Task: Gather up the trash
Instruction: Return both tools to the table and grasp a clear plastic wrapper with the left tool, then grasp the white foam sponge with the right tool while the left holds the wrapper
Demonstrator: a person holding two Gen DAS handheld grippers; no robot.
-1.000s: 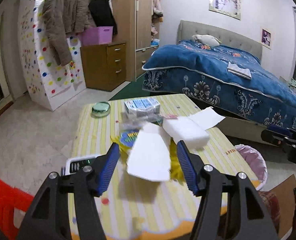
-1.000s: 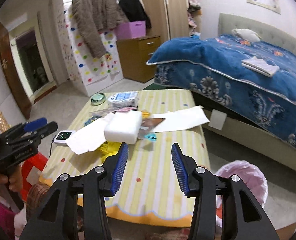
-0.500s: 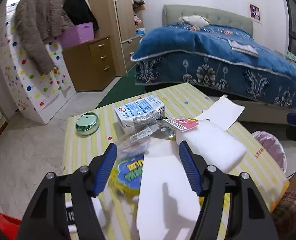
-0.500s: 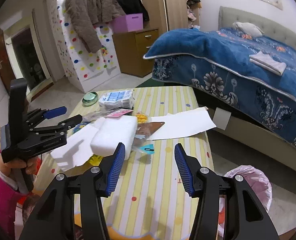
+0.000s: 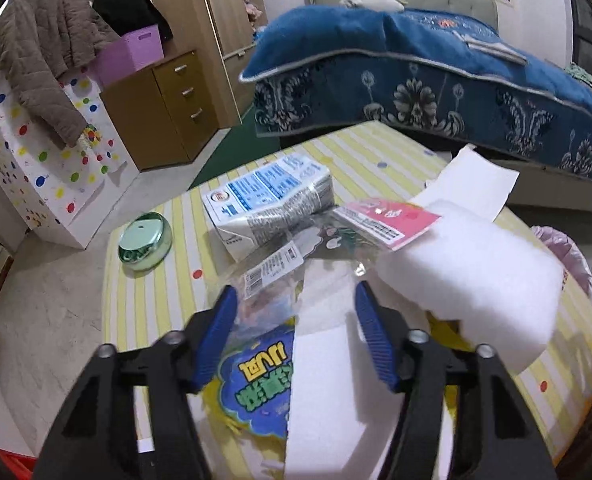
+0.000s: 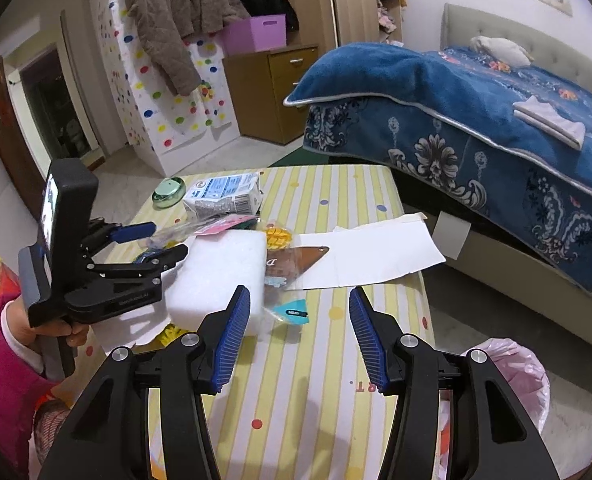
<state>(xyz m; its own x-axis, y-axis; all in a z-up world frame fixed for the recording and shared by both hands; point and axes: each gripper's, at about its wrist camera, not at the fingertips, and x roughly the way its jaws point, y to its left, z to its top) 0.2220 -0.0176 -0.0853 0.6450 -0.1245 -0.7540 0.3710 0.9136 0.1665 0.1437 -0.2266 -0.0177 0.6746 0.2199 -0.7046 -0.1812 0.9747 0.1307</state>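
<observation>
- The trash lies heaped mid-table: a white foam block (image 6: 220, 276), a milk carton (image 5: 270, 204), wrappers and a paper sheet (image 6: 380, 254).
- The left gripper (image 5: 294, 312) has just been closing, jaws spread over a clear wrapper (image 5: 272, 272); contact looks unlikely, though blur hides it.
- The right gripper (image 6: 300, 330) hangs spread and empty above the striped table (image 6: 296, 392).
- The pink-lined bin (image 6: 512, 380) stands beside the table, handy for drops.

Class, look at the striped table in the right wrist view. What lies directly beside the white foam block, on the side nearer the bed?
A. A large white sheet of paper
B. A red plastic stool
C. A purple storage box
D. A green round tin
A: the white sheet of paper lies flat on the table just right of the white foam block, toward the bed.
</observation>
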